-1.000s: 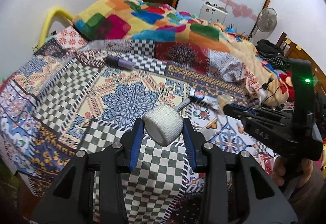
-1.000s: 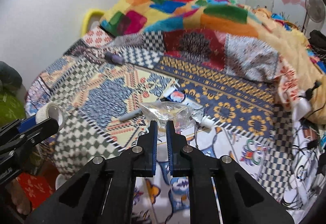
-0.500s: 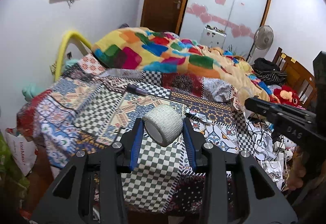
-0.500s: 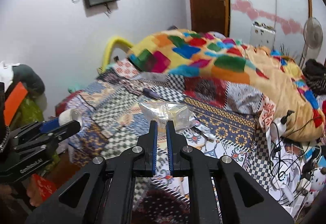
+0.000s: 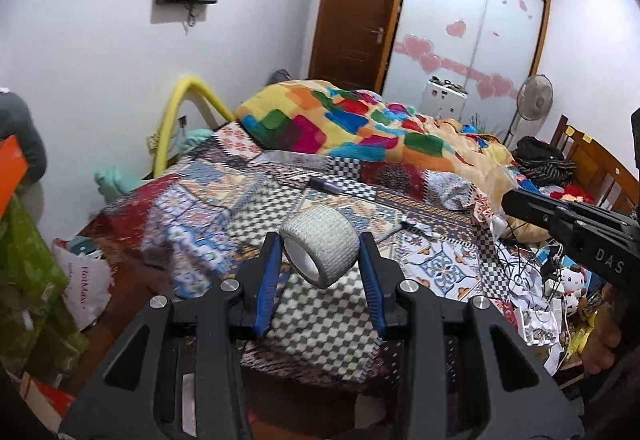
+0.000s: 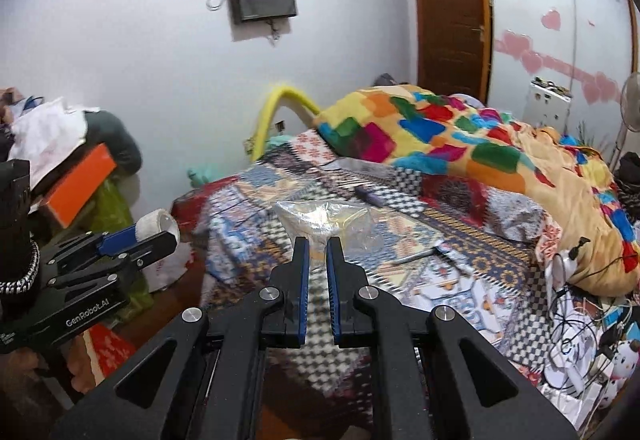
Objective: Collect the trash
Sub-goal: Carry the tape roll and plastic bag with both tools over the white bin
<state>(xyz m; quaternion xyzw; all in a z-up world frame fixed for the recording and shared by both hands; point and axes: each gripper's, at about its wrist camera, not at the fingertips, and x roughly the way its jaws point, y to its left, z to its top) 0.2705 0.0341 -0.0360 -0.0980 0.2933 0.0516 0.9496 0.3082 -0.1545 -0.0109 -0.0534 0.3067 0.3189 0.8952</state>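
Note:
My left gripper (image 5: pixel 320 236) is shut on a white roll of bandage tape (image 5: pixel 320 254), which lies tilted between the blue pads, above the bed's near corner. My right gripper (image 6: pixel 318 242) is shut on a crumpled clear plastic bag (image 6: pixel 326 217) that stands up from its fingertips. The right wrist view shows the left gripper (image 6: pixel 134 238) low at the left with the roll (image 6: pixel 160 224) in it. On the patchwork bed sheet (image 5: pixel 224 215) lie a purple tube (image 5: pixel 326 183) and a grey pen beside a small tube (image 5: pixel 416 227).
A bright patchwork blanket (image 5: pixel 360 119) is heaped at the bed's far side. A white shopping bag (image 5: pixel 86 284) sits on the floor at the left, below an orange box (image 6: pixel 80 187). Cables, paper and toys (image 5: pixel 536 280) litter the right side. Wardrobe doors and a fan stand behind.
Both grippers have risen and drawn back from the bed, each still holding its load. The bed now looks smaller and lower, and the wall screens have come into view.

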